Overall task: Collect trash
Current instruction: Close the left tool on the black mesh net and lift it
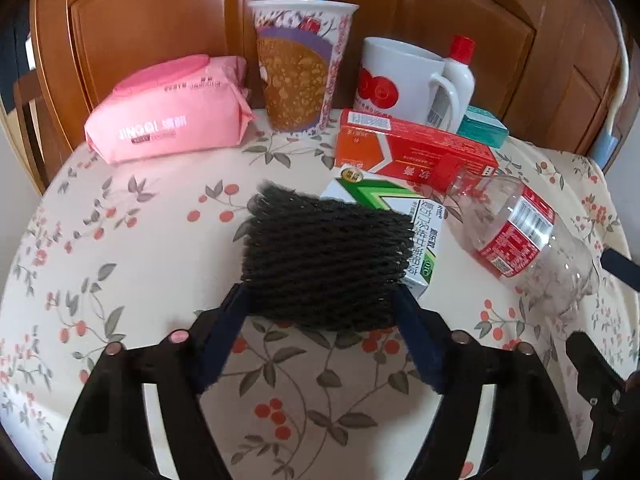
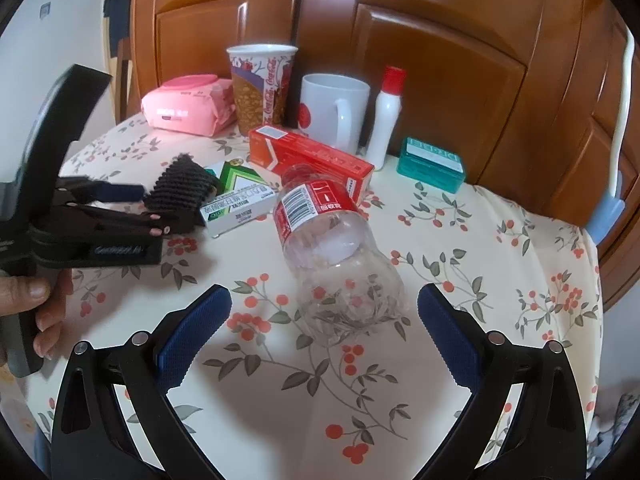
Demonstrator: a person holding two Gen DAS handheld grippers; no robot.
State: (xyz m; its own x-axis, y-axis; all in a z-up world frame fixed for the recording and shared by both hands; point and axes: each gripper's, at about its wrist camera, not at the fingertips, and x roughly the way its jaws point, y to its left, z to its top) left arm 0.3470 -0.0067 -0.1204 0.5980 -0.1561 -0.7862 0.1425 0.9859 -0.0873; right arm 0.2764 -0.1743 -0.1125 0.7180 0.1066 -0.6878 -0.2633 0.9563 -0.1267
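Note:
My left gripper (image 1: 322,300) is shut on a black foam net sleeve (image 1: 326,260) and holds it above the flowered tablecloth (image 1: 140,248); the sleeve also shows in the right wrist view (image 2: 180,186). An empty clear plastic bottle (image 2: 332,248) with a red label lies on its side on the cloth, also in the left wrist view (image 1: 524,236). My right gripper (image 2: 324,304) is open, its blue pads on either side of the bottle's base, just short of it. A green and white box (image 1: 416,236) lies behind the sleeve. A red box (image 1: 416,150) lies beyond it.
At the back stand a pink wipes pack (image 1: 168,112), a tall paper cup (image 1: 300,68), a white mug (image 1: 404,80), a small white bottle with red cap (image 2: 388,116) and a teal box (image 2: 432,164). A wooden cabinet (image 2: 440,60) is behind the table.

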